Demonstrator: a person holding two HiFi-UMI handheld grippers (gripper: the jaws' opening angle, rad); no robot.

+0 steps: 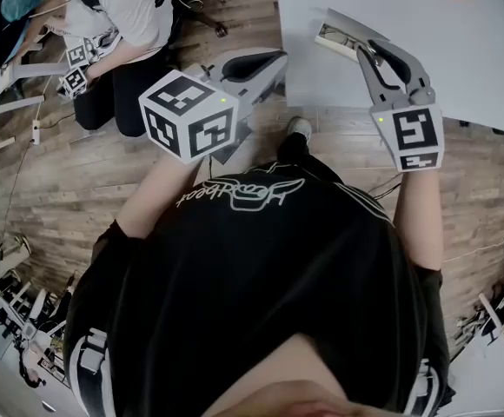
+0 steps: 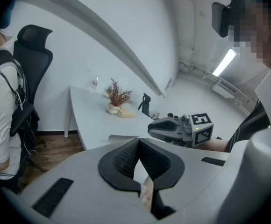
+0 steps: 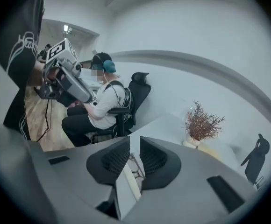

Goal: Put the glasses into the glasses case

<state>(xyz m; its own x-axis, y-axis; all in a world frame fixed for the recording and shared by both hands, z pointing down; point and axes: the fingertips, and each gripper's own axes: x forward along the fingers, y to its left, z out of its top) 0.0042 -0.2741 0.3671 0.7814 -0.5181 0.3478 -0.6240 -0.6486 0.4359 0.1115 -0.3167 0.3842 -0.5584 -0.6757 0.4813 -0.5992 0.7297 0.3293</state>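
Glasses case (image 1: 337,35), pinched in right gripper (image 1: 361,50)

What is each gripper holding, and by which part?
Right gripper pinches the glasses case by the edge of its open lid; left gripper is shut on nothing.

Table (image 1: 391,7): smooth matt white top.
Floor (image 1: 61,198): wood planks, low sheen.
Left gripper (image 1: 274,59), right gripper (image 1: 361,50): matt grey plastic shells.
Pads (image 2: 124,160): black, ribbed.
Glasses case (image 1: 346,23): matt white.
Shirt (image 1: 261,268): black cloth.
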